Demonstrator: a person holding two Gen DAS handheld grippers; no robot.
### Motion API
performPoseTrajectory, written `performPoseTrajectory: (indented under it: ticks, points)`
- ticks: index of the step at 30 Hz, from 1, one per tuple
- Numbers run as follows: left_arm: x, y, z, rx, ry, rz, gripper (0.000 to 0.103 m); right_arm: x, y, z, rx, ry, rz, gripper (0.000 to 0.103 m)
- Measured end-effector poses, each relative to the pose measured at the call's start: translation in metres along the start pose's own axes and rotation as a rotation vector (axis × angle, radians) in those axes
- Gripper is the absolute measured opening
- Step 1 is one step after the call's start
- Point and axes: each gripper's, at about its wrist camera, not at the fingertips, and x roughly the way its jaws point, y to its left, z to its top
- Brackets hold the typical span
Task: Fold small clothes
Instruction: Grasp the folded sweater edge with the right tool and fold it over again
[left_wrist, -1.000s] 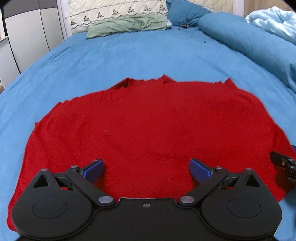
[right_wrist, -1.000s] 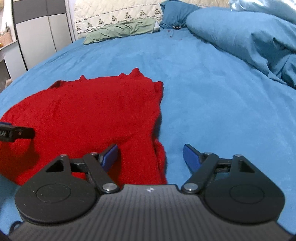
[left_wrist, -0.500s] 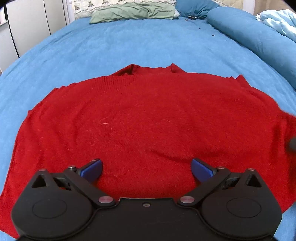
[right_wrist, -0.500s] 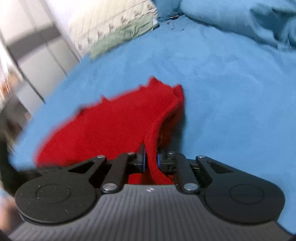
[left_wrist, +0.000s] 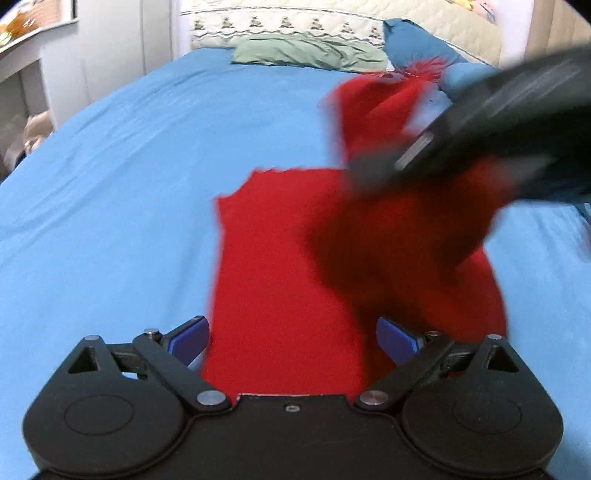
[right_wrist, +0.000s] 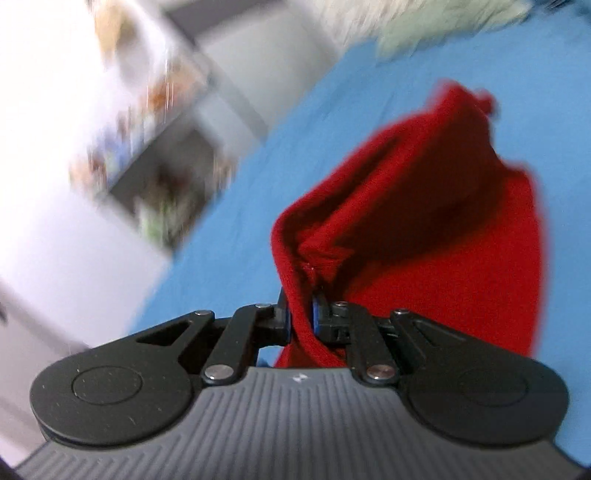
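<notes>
On the blue bedsheet, my right gripper pinches the red sweater's edge; my left gripper gapes wide, empty.

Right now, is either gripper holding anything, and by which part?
The right gripper is shut on a bunched edge of the red sweater, lifting it. The left gripper is open over the sweater, holding nothing.
</notes>
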Motion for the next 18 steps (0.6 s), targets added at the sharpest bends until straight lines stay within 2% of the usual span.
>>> performPoseTrajectory:
  ticks: [3,5,7,8,9,11,14,17,18]
  points:
    - [0.002,0.018,-0.023,0.004,0.011,0.008,0.099,0.074,0.013,-0.025,-0.07,0.177,-0.098,0.025]
    - [0.003,0.022,-0.033,0.011,0.003,-0.002,0.099,0.088,0.017,-0.032,-0.099,0.171,-0.122,0.03]
    - [0.0,0.022,-0.035,0.018,-0.005,-0.016,0.099,0.084,0.021,-0.03,-0.091,0.145,-0.09,0.05]
    - [-0.003,0.022,-0.034,0.02,-0.012,-0.023,0.099,0.082,0.022,-0.029,-0.086,0.151,-0.062,0.068]
    - [-0.008,0.023,-0.033,0.019,-0.028,-0.027,0.099,0.078,0.023,-0.026,-0.084,0.148,-0.048,0.078]
    - [-0.017,0.025,-0.032,0.005,-0.057,-0.044,0.099,0.064,0.027,-0.02,-0.096,0.122,-0.042,0.08]
    - [-0.026,0.023,-0.033,-0.013,-0.105,-0.08,0.099,0.023,0.029,-0.01,-0.106,0.028,-0.027,0.083]
    - [-0.031,0.018,-0.034,-0.015,-0.136,-0.102,0.098,-0.027,0.021,-0.02,-0.133,-0.109,-0.131,0.096]
    - [-0.031,0.017,-0.033,-0.025,-0.141,-0.115,0.097,-0.043,0.017,-0.03,-0.139,-0.141,-0.176,0.096]
